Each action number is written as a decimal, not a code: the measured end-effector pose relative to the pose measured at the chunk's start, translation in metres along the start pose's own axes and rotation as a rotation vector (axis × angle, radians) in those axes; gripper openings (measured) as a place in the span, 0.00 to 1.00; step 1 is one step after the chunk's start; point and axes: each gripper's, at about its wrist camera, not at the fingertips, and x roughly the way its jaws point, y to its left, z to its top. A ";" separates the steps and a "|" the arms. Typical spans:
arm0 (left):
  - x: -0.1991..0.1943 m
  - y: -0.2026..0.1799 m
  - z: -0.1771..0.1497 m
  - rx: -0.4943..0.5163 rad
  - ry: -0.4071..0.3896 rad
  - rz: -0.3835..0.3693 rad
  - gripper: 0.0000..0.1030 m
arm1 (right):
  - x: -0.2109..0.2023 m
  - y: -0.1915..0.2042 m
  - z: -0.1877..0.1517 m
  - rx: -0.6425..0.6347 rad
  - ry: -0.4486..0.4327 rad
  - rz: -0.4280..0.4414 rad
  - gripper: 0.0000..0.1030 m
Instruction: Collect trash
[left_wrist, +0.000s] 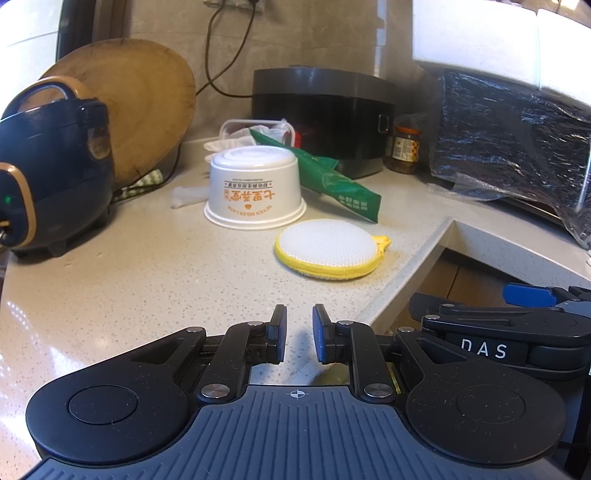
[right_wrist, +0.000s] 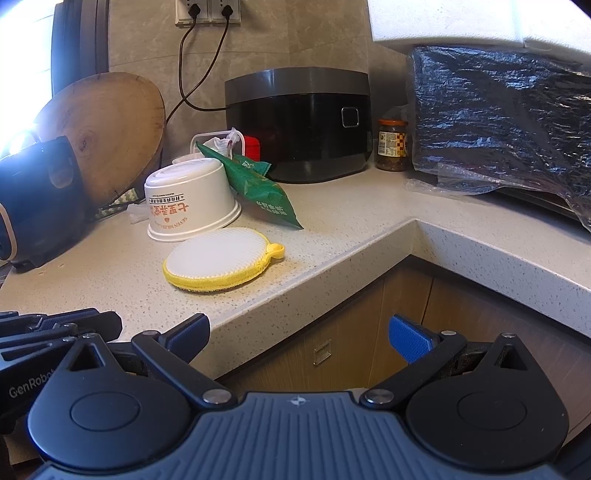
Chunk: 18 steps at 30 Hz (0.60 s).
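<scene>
Speckled stone: pale grey countertop (left_wrist: 129, 280), glossy, L-shaped with a squared front edge; wood-grain cabinet fronts below.
Left gripper (left_wrist: 299, 334): black linkage, blue ribbed pads; jaws narrow with a small gap, nothing between them, bare counter under the tips.
Right gripper (right_wrist: 299, 334): same build; jaws spread wide and empty, out past the counter edge over the cabinet fronts.
Paper bowl (left_wrist: 255, 186): white, round, tapered, upside down on its rolled rim, orange print inverted; at 12 o'clock from the left gripper, well apart.
Green wrapper (left_wrist: 332, 181): crinkled foil sachet, long and flat, leaning on the bowl's side at 3 o'clock, its low end on the counter.
Clear film (left_wrist: 186, 195): thin crumpled plastic, at the bowl's 9 o'clock, just beside it.
Scrub pad (left_wrist: 328, 245): round, white mesh face, yellow fabric edging with a small loop; flat, near the bowl at 5 o'clock, not touching.
Plastic tub (left_wrist: 236, 129): clear, rectangular, white crumpled stuff inside; behind the bowl.
Small cooker (left_wrist: 51, 166): dark blue, rounded, gold trim; far at 10 o'clock.
Chopping board (left_wrist: 147, 110): round wood slab, ring grain, tilted against the wall.
Black cooker (left_wrist: 321, 110): boxy, glossy, grey lid; at 1 o'clock.
Jar (left_wrist: 404, 149): glass, orange lid, beside it.
Wrapped appliance (left_wrist: 517, 140): dark, under wrinkled clear plastic, at 2 o'clock.
</scene>
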 end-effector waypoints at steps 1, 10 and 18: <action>0.000 0.000 0.000 0.000 0.000 0.000 0.19 | 0.000 0.000 0.001 0.000 0.001 0.000 1.00; 0.000 -0.001 0.000 -0.006 -0.002 0.000 0.19 | 0.001 -0.001 0.001 0.001 0.001 0.003 1.00; 0.004 -0.001 0.006 -0.011 0.007 -0.011 0.19 | 0.006 -0.004 0.005 0.001 0.009 0.013 1.00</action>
